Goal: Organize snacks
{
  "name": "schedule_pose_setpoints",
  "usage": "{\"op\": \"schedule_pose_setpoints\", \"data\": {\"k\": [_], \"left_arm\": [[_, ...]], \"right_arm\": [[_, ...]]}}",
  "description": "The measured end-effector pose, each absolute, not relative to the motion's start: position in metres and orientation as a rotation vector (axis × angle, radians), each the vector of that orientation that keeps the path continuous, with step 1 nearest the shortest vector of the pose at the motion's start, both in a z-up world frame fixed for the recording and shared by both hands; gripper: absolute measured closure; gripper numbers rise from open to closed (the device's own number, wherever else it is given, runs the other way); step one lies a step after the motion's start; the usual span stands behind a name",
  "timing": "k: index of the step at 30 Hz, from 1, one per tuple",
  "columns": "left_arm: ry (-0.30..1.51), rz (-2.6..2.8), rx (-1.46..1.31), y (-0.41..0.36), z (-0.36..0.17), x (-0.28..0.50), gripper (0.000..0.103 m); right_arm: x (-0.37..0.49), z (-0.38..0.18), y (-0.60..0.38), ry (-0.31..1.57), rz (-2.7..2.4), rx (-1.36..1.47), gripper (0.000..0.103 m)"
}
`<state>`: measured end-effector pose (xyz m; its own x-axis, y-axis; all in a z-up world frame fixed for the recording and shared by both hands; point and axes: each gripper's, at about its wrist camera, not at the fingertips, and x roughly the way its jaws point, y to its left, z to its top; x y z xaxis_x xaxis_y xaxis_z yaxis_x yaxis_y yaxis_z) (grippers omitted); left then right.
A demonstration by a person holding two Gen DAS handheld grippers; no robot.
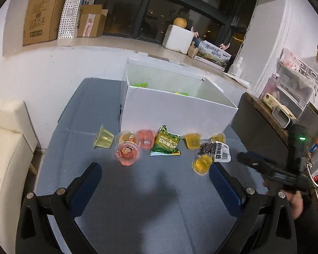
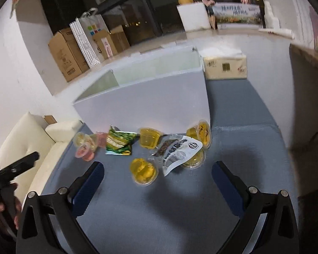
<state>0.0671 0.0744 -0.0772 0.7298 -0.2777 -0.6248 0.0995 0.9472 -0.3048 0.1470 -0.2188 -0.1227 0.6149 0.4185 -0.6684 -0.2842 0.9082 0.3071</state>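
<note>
Lying in a loose row at mid-frame, the jelly cups (image 1: 128,153) and green snack packet (image 1: 166,145) sit against the front wall of the white box (image 1: 176,114) on the grey table (image 1: 137,190). Left gripper (image 1: 155,172) and right gripper (image 2: 158,173) both hover at lower frame, jaws spread wide, holding nothing.

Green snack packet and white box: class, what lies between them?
Nothing: in the left wrist view the green snack packet sits right against the white box front wall.

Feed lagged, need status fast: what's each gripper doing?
Left gripper: open, holding nothing.
Right gripper: open, holding nothing.
</note>
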Motion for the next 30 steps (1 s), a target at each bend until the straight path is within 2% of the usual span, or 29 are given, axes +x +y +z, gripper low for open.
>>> {"op": "schedule_pose_setpoints", "data": {"k": [3,6,11,14,16,18,20,21,22,30], "left_arm": [[0.734,-0.219,-0.249,0.068,-0.081,0.068,0.0],[0.75,-0.241,-0.25,0.064,-0.085,0.071,0.0],[0.768,-0.247,-0.246,0.059,-0.092,0.072,0.0],[0.772,-0.25,-0.244,0.059,-0.094,0.07,0.0],[0.773,-0.25,-0.246,0.059,-0.094,0.07,0.0],[0.773,-0.252,-0.246,0.059,-0.095,0.069,0.0],[0.772,-0.25,-0.25,0.059,-0.095,0.069,0.0],[0.773,-0.248,-0.251,0.059,-0.095,0.07,0.0],[0.774,-0.245,-0.251,0.06,-0.095,0.07,0.0],[0.788,-0.231,-0.249,0.066,-0.103,0.078,0.0]], "right_arm": [[0.168,-0.139,-0.211,0.849,0.414,0.163,0.001],[0.191,-0.152,-0.204,0.892,0.394,0.146,0.016],[0.216,-0.162,-0.196,0.927,0.376,0.11,0.018],[0.219,-0.161,-0.193,0.932,0.382,0.08,0.037],[0.215,-0.159,-0.192,0.929,0.416,0.08,0.045],[0.209,-0.154,-0.189,0.917,0.423,0.052,0.047],[0.2,-0.145,-0.184,0.888,0.458,0.021,0.058],[0.197,-0.142,-0.183,0.881,0.464,0.013,0.077],[0.194,-0.138,-0.183,0.878,0.473,0.016,0.081],[0.177,-0.116,-0.197,0.823,0.517,0.076,0.081]]}}
